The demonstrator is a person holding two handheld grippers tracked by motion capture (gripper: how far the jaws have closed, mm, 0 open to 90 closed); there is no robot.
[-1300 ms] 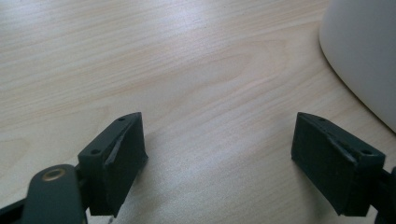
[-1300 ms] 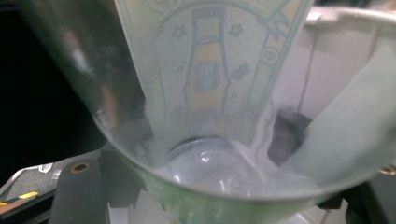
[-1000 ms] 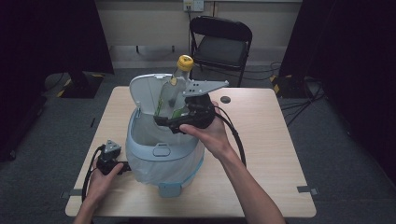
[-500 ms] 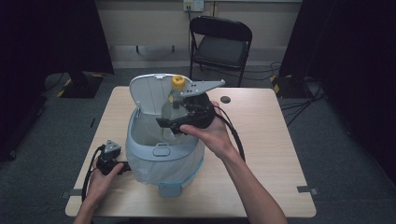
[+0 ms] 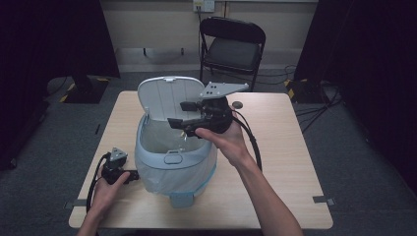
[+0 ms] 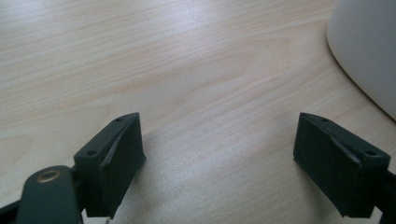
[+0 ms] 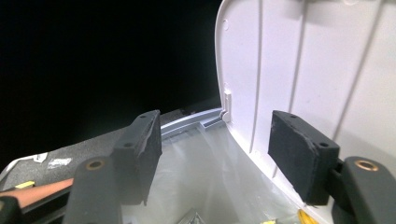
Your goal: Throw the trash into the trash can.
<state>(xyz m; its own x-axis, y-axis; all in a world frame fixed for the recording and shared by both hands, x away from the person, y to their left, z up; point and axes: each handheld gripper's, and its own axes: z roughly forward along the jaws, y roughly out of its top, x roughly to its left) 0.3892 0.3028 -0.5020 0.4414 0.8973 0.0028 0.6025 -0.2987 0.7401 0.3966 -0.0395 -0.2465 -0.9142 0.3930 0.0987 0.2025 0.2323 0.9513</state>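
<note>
The bottle has left the right gripper (image 5: pixel 183 114); jaws now wide apart over the bin (image 5: pixel 172 160), drop seemingly done; left gripper (image 6: pixel 219 154) gapes empty on the table (image 6: pixel 187 70)

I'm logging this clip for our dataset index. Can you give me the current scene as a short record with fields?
setting: wooden table, folding chair behind it
bin: pale blue bin with liner, lid open and upright
right gripper: over the bin's opening, jaws apart, empty
left gripper: low over the table beside the bin, jaws apart, empty
</note>
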